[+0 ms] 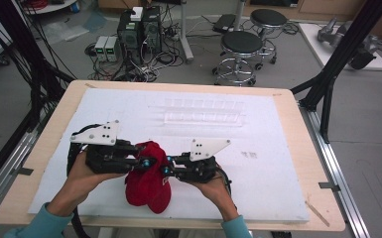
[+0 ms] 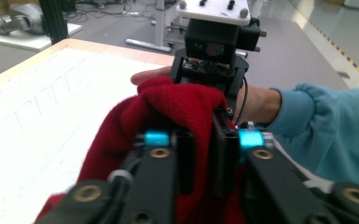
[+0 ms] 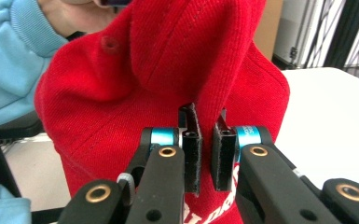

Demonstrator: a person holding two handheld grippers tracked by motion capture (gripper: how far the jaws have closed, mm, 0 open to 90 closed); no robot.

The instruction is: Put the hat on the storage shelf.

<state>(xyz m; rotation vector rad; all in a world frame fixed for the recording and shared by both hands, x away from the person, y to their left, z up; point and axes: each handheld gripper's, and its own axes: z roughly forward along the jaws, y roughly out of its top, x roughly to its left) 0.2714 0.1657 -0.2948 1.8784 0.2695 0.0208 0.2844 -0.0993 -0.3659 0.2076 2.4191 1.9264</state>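
Observation:
A red cloth cap point(image 1: 149, 191) with an eyelet and white lettering sits near the front of the white board, bunched up between my two grippers. My left gripper point(image 1: 146, 162) comes in from the left and is shut on a fold of the cap point(image 2: 182, 102); its jaws point(image 2: 201, 154) pinch red fabric. From the right, my right gripper point(image 1: 166, 170) is shut on another fold, with the cloth point(image 3: 168, 56) squeezed between its pads point(image 3: 205, 140). The cap's top is lifted while its lower part rests on the board. The right gripper's body point(image 2: 214, 51) faces the left one across the cap.
A white foam board point(image 1: 278, 163) covers the wooden table. A clear plastic rack point(image 1: 203, 113) lies at the board's far middle. Black frame posts point(image 1: 327, 84) stand at the right edge. Stools point(image 1: 240, 47) and computer boxes point(image 1: 139, 29) are on the floor beyond.

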